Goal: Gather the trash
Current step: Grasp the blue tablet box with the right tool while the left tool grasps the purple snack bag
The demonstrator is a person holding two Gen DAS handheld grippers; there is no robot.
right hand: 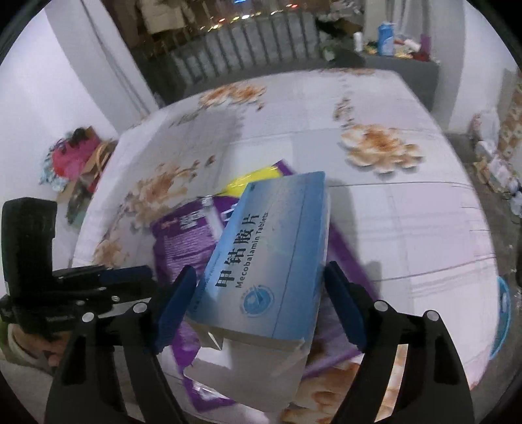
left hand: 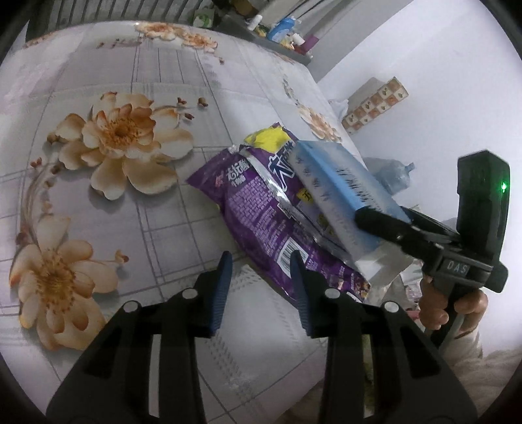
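A blue and white medicine box (right hand: 270,248) marked Mecobalamin Tablets sits between the fingers of my right gripper (right hand: 261,303), which is shut on its sides and holds it above the bed. The box also shows in the left wrist view (left hand: 339,195), held by the right gripper (left hand: 385,225). Under it lies a purple snack bag (left hand: 261,208) with a yellow patch, on the flowered bedsheet (left hand: 114,163); the bag also shows in the right wrist view (right hand: 182,241). My left gripper (left hand: 261,283) is open and empty, just in front of the bag's near end.
A dark shelf (left hand: 277,29) with bottles stands behind the bed. A patterned box (left hand: 375,104) and a clear plastic bag (left hand: 394,176) lie on the floor to the right. Coloured clutter (right hand: 75,159) lies on the floor to the left.
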